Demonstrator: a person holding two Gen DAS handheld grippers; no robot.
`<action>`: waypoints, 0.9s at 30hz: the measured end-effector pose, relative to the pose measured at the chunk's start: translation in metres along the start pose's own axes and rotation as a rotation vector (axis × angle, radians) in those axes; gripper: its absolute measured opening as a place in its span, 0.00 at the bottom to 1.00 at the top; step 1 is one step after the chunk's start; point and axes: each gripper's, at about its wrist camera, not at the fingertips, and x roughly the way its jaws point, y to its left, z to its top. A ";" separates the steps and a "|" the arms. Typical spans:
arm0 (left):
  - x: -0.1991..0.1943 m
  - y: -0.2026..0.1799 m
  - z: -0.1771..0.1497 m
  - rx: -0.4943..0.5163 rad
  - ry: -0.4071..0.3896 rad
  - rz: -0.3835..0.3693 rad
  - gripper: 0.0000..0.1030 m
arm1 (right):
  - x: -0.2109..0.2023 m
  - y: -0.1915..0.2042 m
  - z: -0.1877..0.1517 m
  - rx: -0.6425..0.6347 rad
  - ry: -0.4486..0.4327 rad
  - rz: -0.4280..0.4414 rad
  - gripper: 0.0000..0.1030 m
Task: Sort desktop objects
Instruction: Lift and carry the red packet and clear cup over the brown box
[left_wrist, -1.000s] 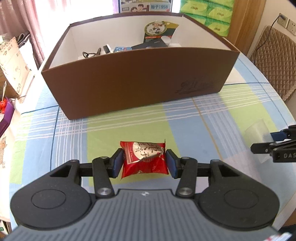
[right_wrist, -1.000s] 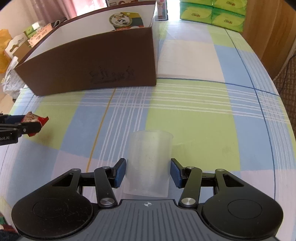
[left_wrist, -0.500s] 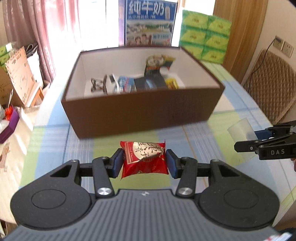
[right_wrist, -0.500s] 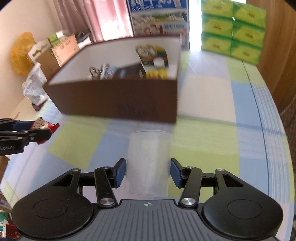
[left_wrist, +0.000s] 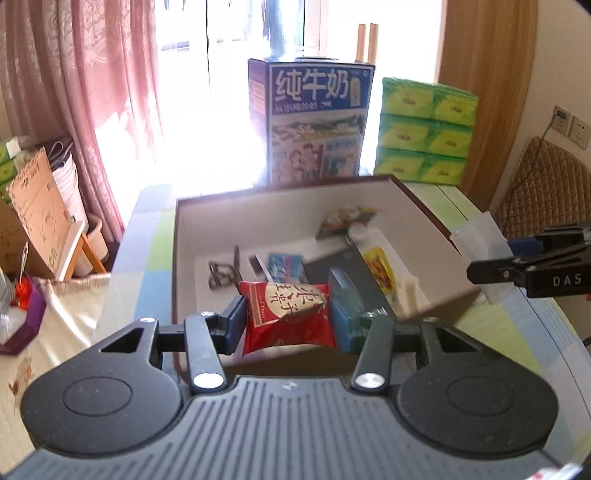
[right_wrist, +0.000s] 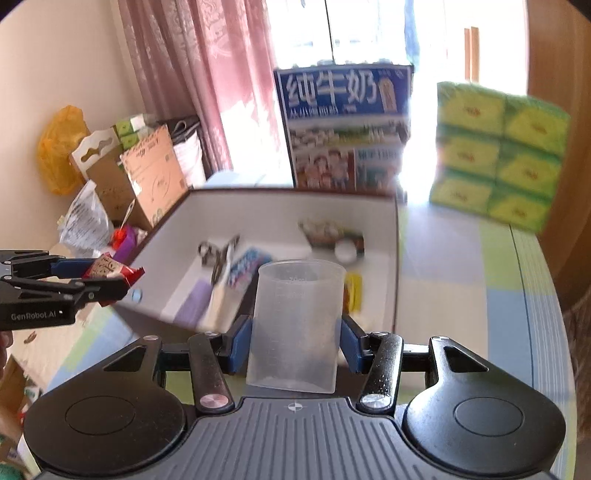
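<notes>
While your left gripper (left_wrist: 288, 319) hangs above the near wall of the brown box (left_wrist: 424, 206), its blue pads are clamped on a red snack packet (left_wrist: 288, 317), one pad on each short side. The packet's long axis runs left to right between the pads; its printed face is turned toward the camera and its top edge points toward the box's far wall. Your right gripper (right_wrist: 295, 341) is clenched on a clear plastic cup (right_wrist: 297, 325), upright, mouth upward, long axis vertical, held in the air at the box's near right side. Inside the box: scissors (left_wrist: 221, 275), a blue packet (left_wrist: 288, 266), a yellow sachet (left_wrist: 378, 264), all motion-blurred. Behind the box stand a milk carton (left_wrist: 314, 122) and green tissue packs (left_wrist: 424, 133) on the checked tablecloth (right_wrist: 461, 266)
</notes>
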 end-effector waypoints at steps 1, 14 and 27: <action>0.006 0.004 0.006 0.004 0.000 0.005 0.43 | 0.008 0.000 0.009 -0.003 -0.002 0.000 0.47; 0.097 0.038 0.049 0.034 0.068 0.024 0.43 | 0.103 -0.024 0.057 -0.016 0.101 -0.057 0.47; 0.143 0.047 0.053 0.061 0.132 0.036 0.43 | 0.153 -0.038 0.061 -0.056 0.192 -0.112 0.47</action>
